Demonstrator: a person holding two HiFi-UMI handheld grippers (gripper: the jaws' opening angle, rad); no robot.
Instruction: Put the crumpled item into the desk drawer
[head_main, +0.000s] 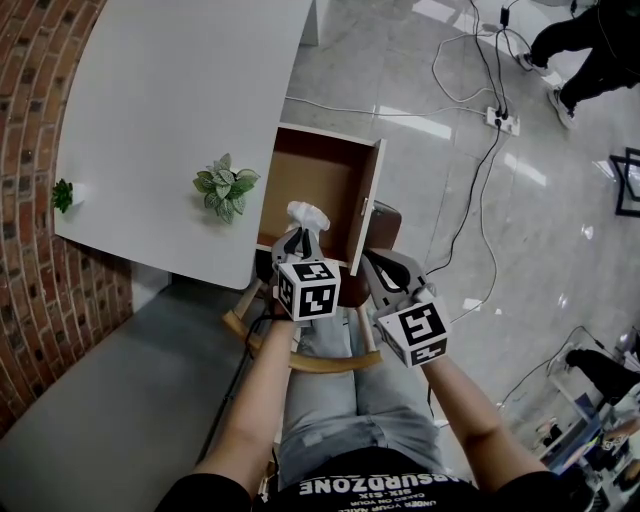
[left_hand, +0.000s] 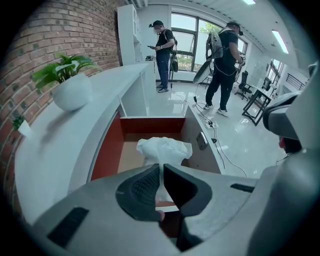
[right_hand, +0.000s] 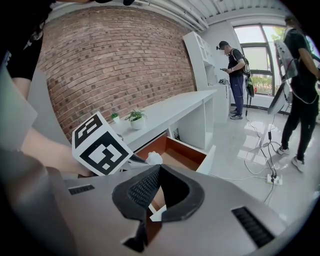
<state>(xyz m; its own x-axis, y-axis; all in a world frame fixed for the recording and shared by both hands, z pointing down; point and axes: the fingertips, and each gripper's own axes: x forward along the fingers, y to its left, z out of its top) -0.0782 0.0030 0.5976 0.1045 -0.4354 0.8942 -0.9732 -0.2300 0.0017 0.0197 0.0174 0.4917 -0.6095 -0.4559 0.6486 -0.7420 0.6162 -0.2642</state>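
L gripper (left_hand: 161, 167) fingers clamped on crumpled item (left_hand: 164, 149) over open drawer (left_hand: 107, 150), R gripper (right_hand: 159, 170) fingers together, empty; risk: early release near drawer's front edge drops it to floor (head_main: 450, 180).

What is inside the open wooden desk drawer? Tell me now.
The brown wooden drawer shows a bare floor, with nothing lying on the visible part. The white crumpled paper, pinched in the left claw, hangs over its front end, hiding the floor beneath.
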